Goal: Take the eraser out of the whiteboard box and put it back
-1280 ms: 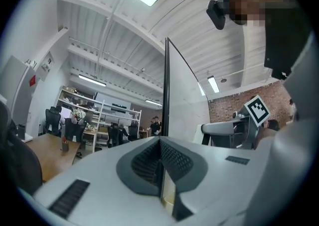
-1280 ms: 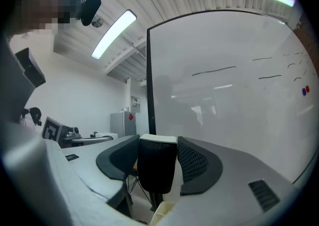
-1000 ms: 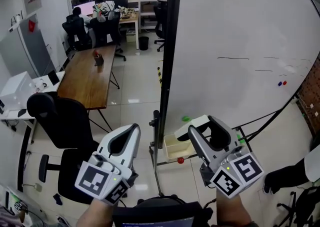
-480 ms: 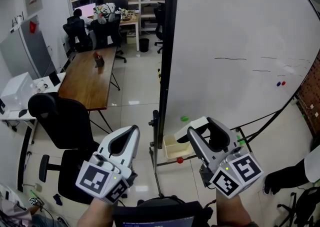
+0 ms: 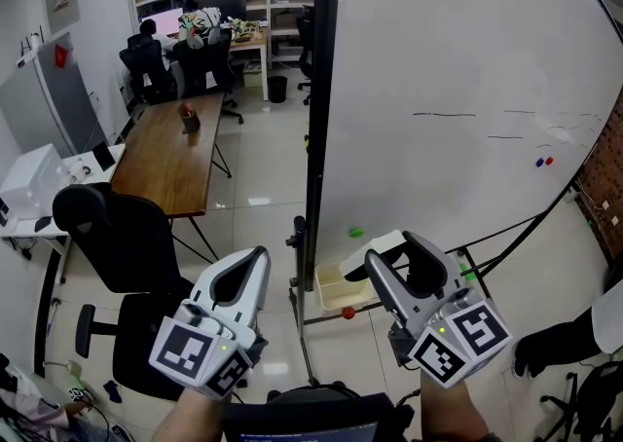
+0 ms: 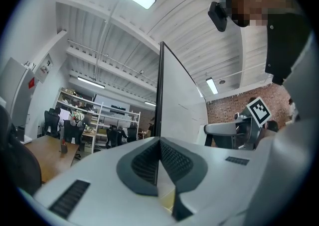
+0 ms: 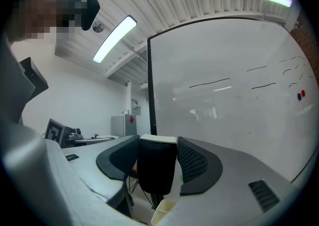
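While the right tool (image 5: 393, 246) clamps it, the eraser (image 7: 157, 168) hangs near the box (image 5: 334, 287).

Clamped upright between the jaws of the right gripper (image 5: 389, 253), clear of its container: black block eraser with a white back (image 7: 157, 170). Open-topped, at the whiteboard's (image 5: 467, 60) foot, just below: pale cream plastic box (image 5: 334, 290).

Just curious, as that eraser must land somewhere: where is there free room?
The cream whiteboard box beside the right tool holding the eraser looks bare inside. The wooden table is mostly bare beyond one small dark item. Black chairs crowd its near end.
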`<state>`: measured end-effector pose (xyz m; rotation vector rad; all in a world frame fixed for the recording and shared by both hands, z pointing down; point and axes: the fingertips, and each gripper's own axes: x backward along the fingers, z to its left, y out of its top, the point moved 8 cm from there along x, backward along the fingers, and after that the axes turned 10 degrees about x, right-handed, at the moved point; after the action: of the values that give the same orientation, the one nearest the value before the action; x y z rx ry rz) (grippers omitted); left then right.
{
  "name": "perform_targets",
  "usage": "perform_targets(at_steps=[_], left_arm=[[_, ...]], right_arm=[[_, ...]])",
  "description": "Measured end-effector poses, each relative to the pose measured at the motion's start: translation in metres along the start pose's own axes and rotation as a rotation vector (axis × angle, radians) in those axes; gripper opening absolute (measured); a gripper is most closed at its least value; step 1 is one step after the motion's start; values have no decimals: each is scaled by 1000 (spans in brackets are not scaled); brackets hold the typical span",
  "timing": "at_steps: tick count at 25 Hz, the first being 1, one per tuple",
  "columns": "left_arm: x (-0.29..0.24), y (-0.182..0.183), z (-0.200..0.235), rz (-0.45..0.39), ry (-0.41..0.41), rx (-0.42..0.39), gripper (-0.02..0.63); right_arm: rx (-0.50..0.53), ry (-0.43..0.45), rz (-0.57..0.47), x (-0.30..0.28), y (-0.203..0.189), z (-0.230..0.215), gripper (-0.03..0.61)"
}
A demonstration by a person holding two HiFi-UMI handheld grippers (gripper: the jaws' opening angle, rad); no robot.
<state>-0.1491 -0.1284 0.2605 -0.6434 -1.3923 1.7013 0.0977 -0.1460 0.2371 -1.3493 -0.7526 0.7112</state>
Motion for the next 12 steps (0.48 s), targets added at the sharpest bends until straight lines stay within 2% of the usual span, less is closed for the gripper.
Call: perform_targets(at_steps=[7,12], left_arm=[[-8,-7,3,-19,40,13,21],[-12,-15,1,3,35,18,21]], right_arm=[[1,-13,12,-1,-6,-9,267],[-8,-27,22,-1,-12,-13,267]])
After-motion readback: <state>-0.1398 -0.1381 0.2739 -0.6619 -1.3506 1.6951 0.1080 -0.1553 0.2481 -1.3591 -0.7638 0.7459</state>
